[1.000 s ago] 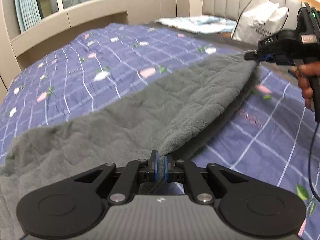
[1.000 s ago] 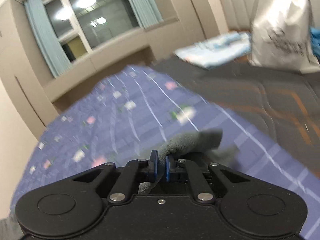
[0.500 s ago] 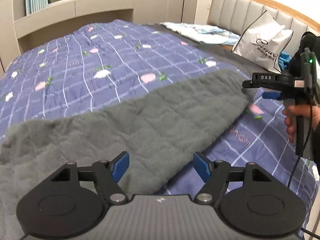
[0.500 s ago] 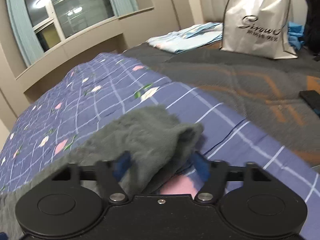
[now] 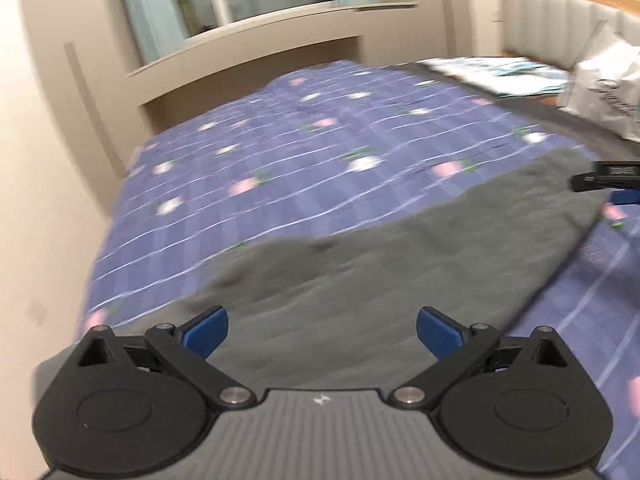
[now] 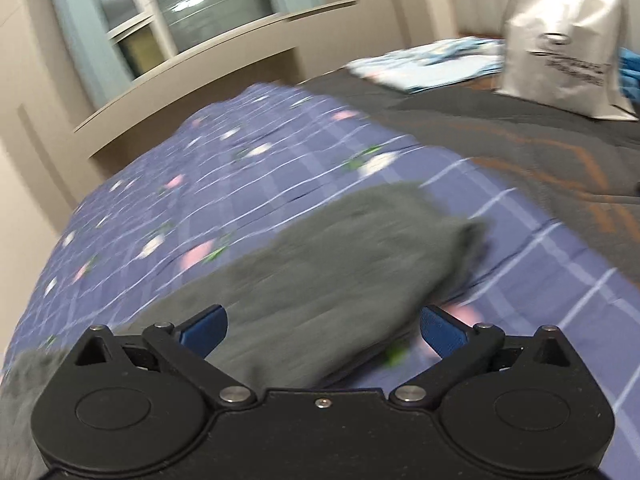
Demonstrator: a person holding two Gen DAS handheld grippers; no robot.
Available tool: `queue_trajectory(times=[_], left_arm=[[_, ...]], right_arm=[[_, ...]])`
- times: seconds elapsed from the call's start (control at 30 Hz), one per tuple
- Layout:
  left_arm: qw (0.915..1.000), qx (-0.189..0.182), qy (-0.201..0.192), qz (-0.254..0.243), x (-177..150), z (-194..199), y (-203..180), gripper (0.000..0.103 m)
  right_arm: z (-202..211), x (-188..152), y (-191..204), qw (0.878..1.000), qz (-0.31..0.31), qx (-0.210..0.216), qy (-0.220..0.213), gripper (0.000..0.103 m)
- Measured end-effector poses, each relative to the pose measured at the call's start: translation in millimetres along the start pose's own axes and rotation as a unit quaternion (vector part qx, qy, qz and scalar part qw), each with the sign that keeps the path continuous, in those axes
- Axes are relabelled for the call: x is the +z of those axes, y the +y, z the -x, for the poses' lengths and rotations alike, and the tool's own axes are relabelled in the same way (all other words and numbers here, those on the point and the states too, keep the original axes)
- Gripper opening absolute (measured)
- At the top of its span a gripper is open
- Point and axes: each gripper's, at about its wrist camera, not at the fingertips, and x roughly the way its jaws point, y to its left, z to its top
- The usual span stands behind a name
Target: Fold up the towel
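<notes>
A grey plush towel (image 5: 400, 276) lies folded over on the purple checked bedspread (image 5: 320, 160). My left gripper (image 5: 322, 330) hovers open over the towel's near part, blue pads wide apart, nothing between them. In the right wrist view the same towel (image 6: 340, 272) ends in a rounded folded corner toward the right. My right gripper (image 6: 322, 326) is open above it, holding nothing. The right gripper's black tip (image 5: 604, 178) shows at the right edge of the left wrist view, by the towel's far corner. Both views are motion-blurred.
A white shopping bag (image 6: 568, 40) stands by the headboard at the right, with light blue folded fabric (image 6: 432, 64) beside it on a dark grey sheet (image 6: 520, 140). A beige window ledge (image 5: 260, 52) and wall border the bed's far and left sides.
Both grippers went from shut on the towel's corners to open, dropping the towel flat on the bed. Since then both have lifted and tilted up, the left view swinging leftward.
</notes>
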Motion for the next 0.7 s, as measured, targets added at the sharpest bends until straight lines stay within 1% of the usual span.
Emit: queue_trajectory(times=[0.13, 0.2, 0.3, 0.4, 0.47, 0.6, 0.7], left_arm=[[0.9972, 0.056, 0.026, 0.043, -31.8, -4.5, 60.1, 0.102], [0.9924, 0.084, 0.043, 0.079, -45.8, -10.2, 91.3, 0.102], [0.9816, 0.117, 0.059, 0.139, -62.1, -17.5, 136.1, 0.102], [0.9712, 0.123, 0.063, 0.194, -73.7, -25.1, 172.9, 0.102], [0.9664, 0.122, 0.059, 0.218, -74.6, -31.3, 187.6, 0.102], [0.963, 0.125, 0.046, 0.234, -68.2, -48.4, 205.5, 0.102], [0.9587, 0.142, 0.054, 0.241, -70.6, -63.7, 211.3, 0.102]], right_arm=[[-6.4, -17.3, 60.5, 0.997, 0.07, 0.038, 0.019, 0.103], [-10.3, -25.2, 92.6, 0.992, 0.115, 0.057, 0.021, 0.103], [-19.1, -34.7, 143.4, 0.98, 0.177, 0.091, 0.021, 0.103], [-34.5, -39.4, 196.1, 0.967, 0.226, 0.116, 0.023, 0.103], [-46.1, -42.1, 231.6, 0.959, 0.25, 0.132, 0.019, 0.103], [-70.6, -44.0, 295.0, 0.946, 0.276, 0.171, 0.008, 0.103], [-91.5, -49.8, 337.8, 0.932, 0.295, 0.211, 0.018, 0.103]])
